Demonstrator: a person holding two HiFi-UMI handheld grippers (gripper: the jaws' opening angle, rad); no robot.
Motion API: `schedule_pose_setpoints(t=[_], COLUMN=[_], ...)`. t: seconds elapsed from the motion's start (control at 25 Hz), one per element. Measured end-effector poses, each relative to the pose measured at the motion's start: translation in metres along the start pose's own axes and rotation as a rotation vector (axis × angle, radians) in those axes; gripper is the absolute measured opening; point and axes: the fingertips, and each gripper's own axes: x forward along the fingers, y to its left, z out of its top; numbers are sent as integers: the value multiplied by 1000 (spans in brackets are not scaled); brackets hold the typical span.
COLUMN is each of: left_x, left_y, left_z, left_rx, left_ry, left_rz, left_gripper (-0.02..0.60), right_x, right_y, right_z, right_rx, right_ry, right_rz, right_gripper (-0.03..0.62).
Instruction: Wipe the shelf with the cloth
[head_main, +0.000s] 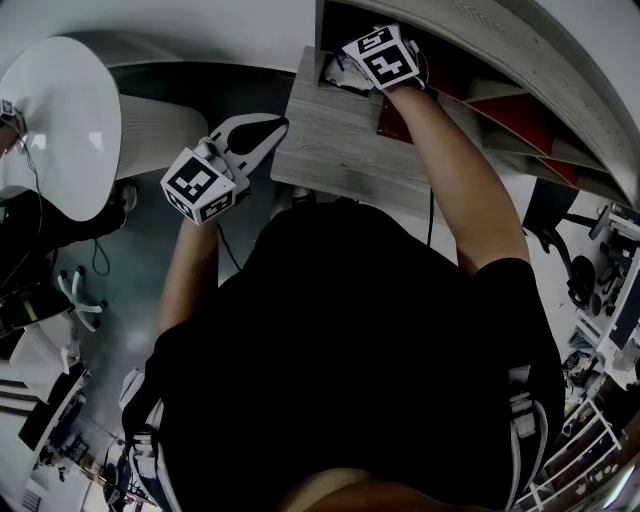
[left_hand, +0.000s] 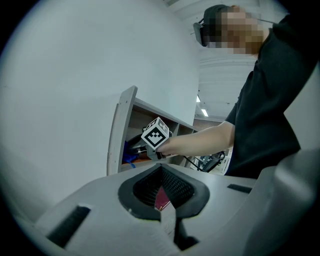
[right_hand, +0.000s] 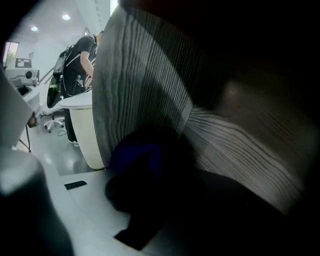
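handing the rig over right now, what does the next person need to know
Left gripper: shut, empty, held off to the left of the shelf.
Right gripper: reached into a shelf compartment, shut on the blue cloth, which sits against the wood-grain board.
Done: cloth is in the gripper and at the shelf. How much has been wiped cannot be told.
Left: wipe across the board, probably the other compartments too, then bring the cloth out.
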Motion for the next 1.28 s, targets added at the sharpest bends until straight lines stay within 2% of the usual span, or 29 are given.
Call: schedule_pose_setpoints(t=[0.88,1.28], left_x=[-4,-3], left_y=[12,13], left_z=[-4,-3], left_rx=[-27,-25], left_ry=[15,18], left_rz=[3,-22], left_gripper=[14,14], right_x=[-1,-11], right_y=[-1,-12], right_z=[3,-11], right_rx=[-91,-120], right_ry=[42,103], right_rz=[-54,-129], right_gripper=[69,67])
